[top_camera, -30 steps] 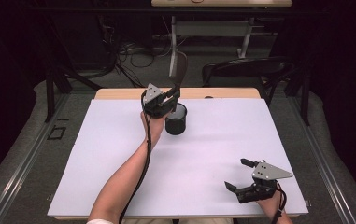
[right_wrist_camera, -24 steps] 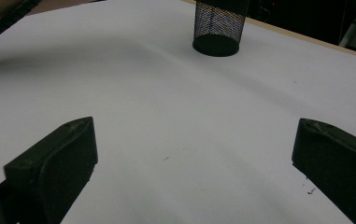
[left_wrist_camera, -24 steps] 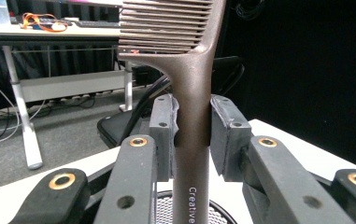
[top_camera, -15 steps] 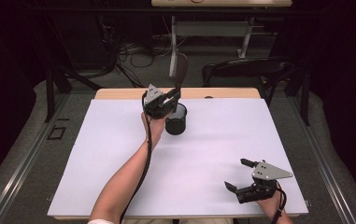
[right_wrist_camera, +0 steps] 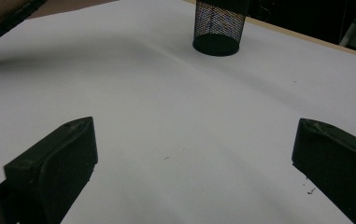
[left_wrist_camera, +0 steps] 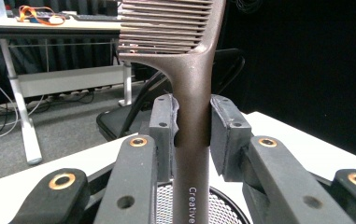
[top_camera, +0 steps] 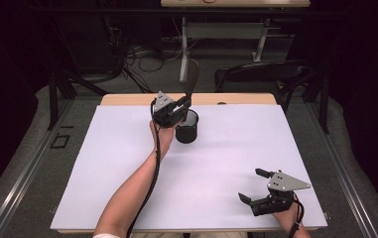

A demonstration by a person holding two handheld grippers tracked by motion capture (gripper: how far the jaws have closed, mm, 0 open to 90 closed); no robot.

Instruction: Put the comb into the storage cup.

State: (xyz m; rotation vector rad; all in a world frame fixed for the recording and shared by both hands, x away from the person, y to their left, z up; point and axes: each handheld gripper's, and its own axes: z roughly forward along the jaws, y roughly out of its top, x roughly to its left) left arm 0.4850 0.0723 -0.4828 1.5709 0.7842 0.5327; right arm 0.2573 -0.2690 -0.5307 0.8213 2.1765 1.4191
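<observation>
While the left gripper (top_camera: 180, 105) hangs over the mesh cup (top_camera: 186, 127) near the far edge of the table (top_camera: 102, 163), its jaws are clamped on the handle of a brown comb (left_wrist_camera: 192, 93). Seen from the left gripper view, both pads press the handle's sides, the comb stands upright with its teeth at the top, and the handle's lower end reaches down toward the cup's open mouth, which lies right below the jaws. From the high view the comb (top_camera: 191, 82) rises above the gripper, and the cup sits just beside the person's left hand (top_camera: 162, 135), touching or nearly so; I cannot tell which. Near the table's front right corner, well apart from the cup, the right gripper (top_camera: 254, 186) rests low with its jaws spread wide and nothing between them. Its own view looks across bare white tabletop to the cup (right_wrist_camera: 218, 25) far off.
</observation>
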